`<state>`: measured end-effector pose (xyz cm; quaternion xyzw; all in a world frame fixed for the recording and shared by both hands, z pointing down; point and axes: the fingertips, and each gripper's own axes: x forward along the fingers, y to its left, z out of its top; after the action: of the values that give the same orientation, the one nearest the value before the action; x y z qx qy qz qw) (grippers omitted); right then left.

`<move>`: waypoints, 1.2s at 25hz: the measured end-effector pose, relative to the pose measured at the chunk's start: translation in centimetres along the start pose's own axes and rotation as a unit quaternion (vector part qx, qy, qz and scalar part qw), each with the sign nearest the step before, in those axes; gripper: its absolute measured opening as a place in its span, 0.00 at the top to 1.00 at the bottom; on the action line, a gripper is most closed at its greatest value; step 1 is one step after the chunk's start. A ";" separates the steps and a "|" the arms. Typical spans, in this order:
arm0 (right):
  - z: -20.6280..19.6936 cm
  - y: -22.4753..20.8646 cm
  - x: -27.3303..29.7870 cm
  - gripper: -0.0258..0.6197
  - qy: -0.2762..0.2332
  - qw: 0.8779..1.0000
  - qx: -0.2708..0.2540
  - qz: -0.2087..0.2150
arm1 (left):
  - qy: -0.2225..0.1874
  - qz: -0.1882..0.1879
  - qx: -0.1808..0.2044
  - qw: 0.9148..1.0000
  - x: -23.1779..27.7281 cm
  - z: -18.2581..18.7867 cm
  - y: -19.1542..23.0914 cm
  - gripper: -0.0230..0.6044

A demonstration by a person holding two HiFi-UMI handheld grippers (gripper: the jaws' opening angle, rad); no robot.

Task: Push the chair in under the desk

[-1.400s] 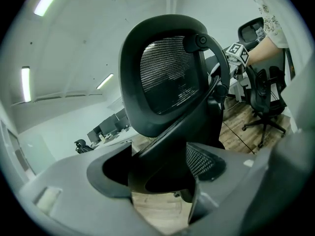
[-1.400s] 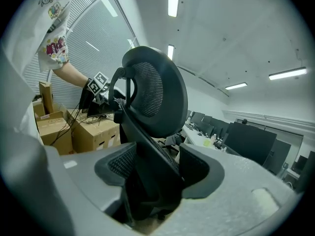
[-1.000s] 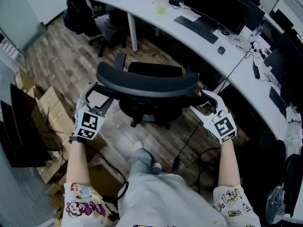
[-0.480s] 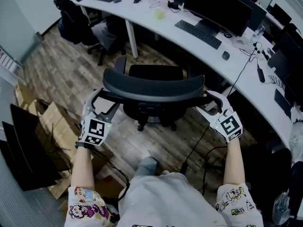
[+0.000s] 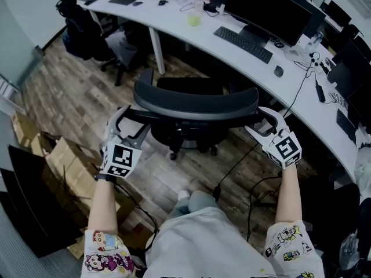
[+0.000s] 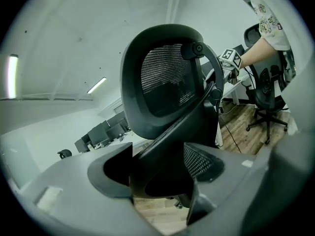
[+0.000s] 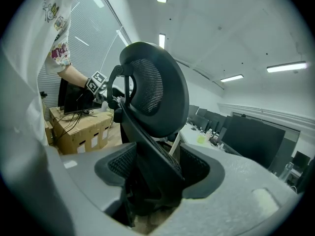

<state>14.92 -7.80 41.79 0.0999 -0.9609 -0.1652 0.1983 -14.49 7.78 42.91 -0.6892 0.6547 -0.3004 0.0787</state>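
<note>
1. Far left: cardboard boxes (image 5: 61,161) are sitting on the wood floor (image 5: 75,91), well apart from the chair's way, so they are not blocking anything.
2. The left tongs (image 5: 132,121) are reaching to the L end of the backrest frame of the chair (image 5: 196,100). The jaws are standing wide, but they are not free. In the left gripper view the dark frame bar is filling the gap and both pads are lying against it, so they are clamping the chair.
3. The chair is standing on the floor in front of the desk (image 5: 174,21), w/ the seat turned to the desk and the backrest turned to the person. It is near the desk edge but, as I judge, not yet tucked under.
4. The right tongs (image 5: 259,120) are doing the same at the R end of the frame. They are opened wide, the frame bar is sitting between the pads in the right gripper view, and they are grasping it.
5. Why so: one pair of tongs is holding each end at approx. equal height, probably so the push is going straight and the chair is not swivelling.
6. Right: the desk is carrying a monitor (image 5: 266,7) and a keyboard (image 5: 242,44); the space under them seems to be the target. A black cable (image 5: 229,169) is lying on the floor near the chair base and could be catching a wheel.
</note>
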 end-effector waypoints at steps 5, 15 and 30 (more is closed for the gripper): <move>0.0 -1.6 1.8 0.54 0.005 1.000 0.006 -0.007 | -0.002 -0.013 0.003 1.000 2.6 -0.1 1.7 0.44; 0.0 -5.1 5.4 0.54 0.001 1.000 0.010 -0.023 | -0.009 -0.023 0.009 1.000 7.7 -0.2 5.0 0.43; -0.2 -10.4 10.6 0.55 0.002 0.999 0.030 -0.043 | -0.001 -0.047 0.023 0.999 15.9 -0.4 10.0 0.44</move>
<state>6.72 -20.16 41.92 0.1472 -0.9598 -0.1445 0.1903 -23.87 -8.50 43.11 -0.7176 0.6144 -0.3178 0.0806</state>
